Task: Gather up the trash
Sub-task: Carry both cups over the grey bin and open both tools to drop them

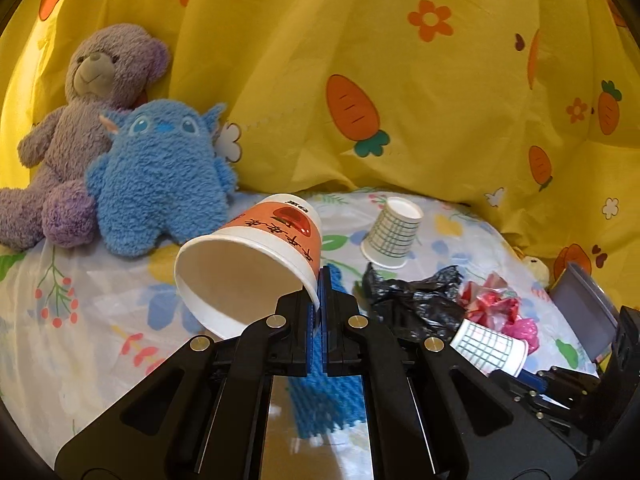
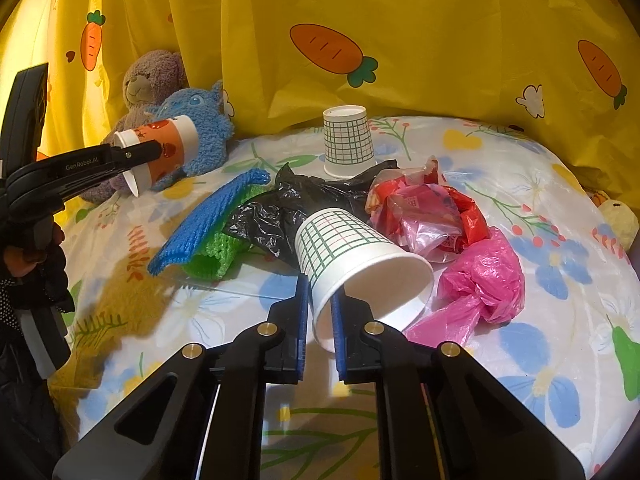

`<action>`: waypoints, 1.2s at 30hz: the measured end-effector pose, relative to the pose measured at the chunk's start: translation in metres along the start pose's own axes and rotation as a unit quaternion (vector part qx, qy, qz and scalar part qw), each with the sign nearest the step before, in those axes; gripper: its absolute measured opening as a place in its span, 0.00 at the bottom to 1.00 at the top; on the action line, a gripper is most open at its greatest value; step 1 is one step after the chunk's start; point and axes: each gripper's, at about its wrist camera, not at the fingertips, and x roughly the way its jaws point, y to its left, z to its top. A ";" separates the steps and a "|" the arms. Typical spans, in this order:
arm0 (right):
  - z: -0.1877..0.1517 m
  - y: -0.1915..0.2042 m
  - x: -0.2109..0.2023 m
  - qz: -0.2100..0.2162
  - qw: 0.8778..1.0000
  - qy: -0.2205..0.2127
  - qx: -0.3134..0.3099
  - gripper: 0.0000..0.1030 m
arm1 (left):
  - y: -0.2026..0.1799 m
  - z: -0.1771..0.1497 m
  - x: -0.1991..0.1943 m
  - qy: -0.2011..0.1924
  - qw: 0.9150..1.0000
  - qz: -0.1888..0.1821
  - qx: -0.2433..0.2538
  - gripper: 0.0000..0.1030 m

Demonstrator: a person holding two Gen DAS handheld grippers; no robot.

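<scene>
Left gripper (image 1: pixel 320 292): jaws pressed together on the rim wall of an orange paper cup (image 1: pixel 256 256), cup tipped on its side, mouth toward the camera, lifted clear of the bed sheet (image 1: pixel 80 320). In the right wrist view the same cup hangs in front of the blue plush toy (image 2: pixel 200 128).

Right gripper (image 2: pixel 320 308): pinching the rim of a green-grid paper cup (image 2: pixel 352 264), one finger inside the mouth, one outside; cup lies tilted, base pointing away.

Other trash on the floral bed sheet: a second grid cup (image 2: pixel 347 142) standing upside down near the yellow carrot-print curtain (image 2: pixel 400 20); a crumpled black plastic bag (image 2: pixel 276 208) just behind the held grid cup; red wrappers (image 2: pixel 424 212) and a pink plastic bag (image 2: pixel 484 280) to its right; a blue-and-green knit cloth (image 2: pixel 208 228) to its left.

Purple teddy bear (image 1: pixel 88 92) sits behind the blue plush.
</scene>
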 end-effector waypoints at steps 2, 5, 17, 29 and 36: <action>-0.002 0.003 -0.004 0.004 1.000 -0.004 -0.006 0.04 | -0.013 -0.002 -0.006 -0.006 1.000 -0.010 0.005 0.02; -0.006 0.007 -0.015 0.017 1.000 -0.015 -0.016 0.04 | -0.030 -0.005 -0.016 -0.015 1.000 -0.020 0.008 0.02; -0.023 -0.002 -0.088 0.029 0.996 -0.078 -0.024 0.04 | -0.077 -0.025 -0.055 -0.042 0.998 -0.052 0.021 0.02; -0.045 -0.045 -0.148 -0.019 0.993 -0.118 0.005 0.04 | -0.140 -0.057 -0.072 -0.033 0.992 -0.107 0.059 0.02; -0.050 -0.067 -0.172 -0.049 0.989 -0.137 0.020 0.04 | -0.174 -0.068 -0.073 -0.024 0.987 -0.137 0.079 0.02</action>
